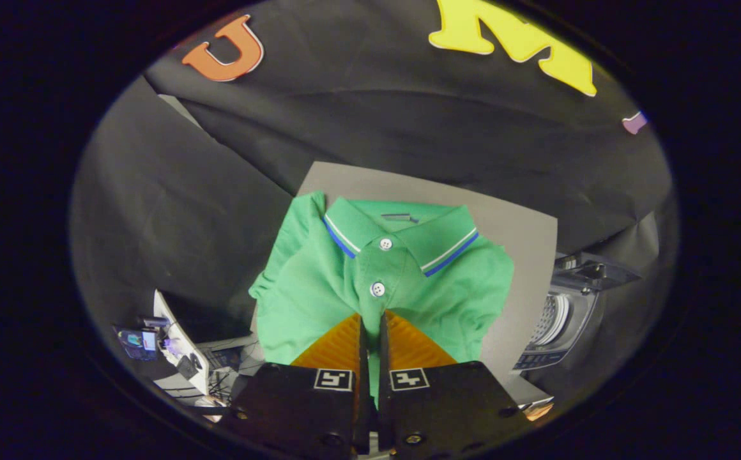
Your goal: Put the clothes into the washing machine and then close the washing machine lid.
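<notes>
**A:** Gripper view — where's the grab?

**B:** My gripper (370, 316) has its two fingers drawn nearly together on the front placket of the green polo shirt (380, 287), just below the lower button. A strip of fabric sits in the slit between them, so I judge it pinched. The shirt lies folded on the grey board (524, 236), collar toward the far edge.

**A:** So the pickup step. Next?

**B:** Lift, then carry right to the washing machine (565, 319), which sits off the board's right edge with its lid (594, 268) up.

**A:** Room?

**B:** Bare board beyond the right sleeve; I'd raise the hem clear of that edge.
</notes>
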Demonstrator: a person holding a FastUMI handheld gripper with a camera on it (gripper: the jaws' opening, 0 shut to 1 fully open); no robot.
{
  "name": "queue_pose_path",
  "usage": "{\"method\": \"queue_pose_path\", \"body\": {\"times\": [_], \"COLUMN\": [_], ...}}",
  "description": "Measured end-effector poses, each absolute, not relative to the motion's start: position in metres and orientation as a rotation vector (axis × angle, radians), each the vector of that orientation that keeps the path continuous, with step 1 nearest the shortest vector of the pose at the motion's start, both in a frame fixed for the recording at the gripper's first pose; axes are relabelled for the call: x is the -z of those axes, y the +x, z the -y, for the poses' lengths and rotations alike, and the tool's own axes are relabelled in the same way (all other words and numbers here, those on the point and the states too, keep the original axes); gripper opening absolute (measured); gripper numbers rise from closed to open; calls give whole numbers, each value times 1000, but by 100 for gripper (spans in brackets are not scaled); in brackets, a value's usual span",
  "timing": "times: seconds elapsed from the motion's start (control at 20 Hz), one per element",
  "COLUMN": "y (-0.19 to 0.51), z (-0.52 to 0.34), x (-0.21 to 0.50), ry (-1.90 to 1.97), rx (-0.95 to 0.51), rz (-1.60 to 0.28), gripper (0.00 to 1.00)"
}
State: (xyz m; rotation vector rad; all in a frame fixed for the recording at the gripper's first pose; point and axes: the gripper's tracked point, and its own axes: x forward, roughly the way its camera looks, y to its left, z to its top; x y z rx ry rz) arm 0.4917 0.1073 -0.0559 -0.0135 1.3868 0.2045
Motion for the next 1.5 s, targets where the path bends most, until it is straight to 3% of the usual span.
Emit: {"method": "queue_pose_path", "body": {"times": [0.65,1.5], "y": [500,455], "z": [-77,51], "x": [-55,-127], "ry": [98,157], "rx": [-202,-17], "rz": [-1230,-1092], "gripper": [8,8]}}
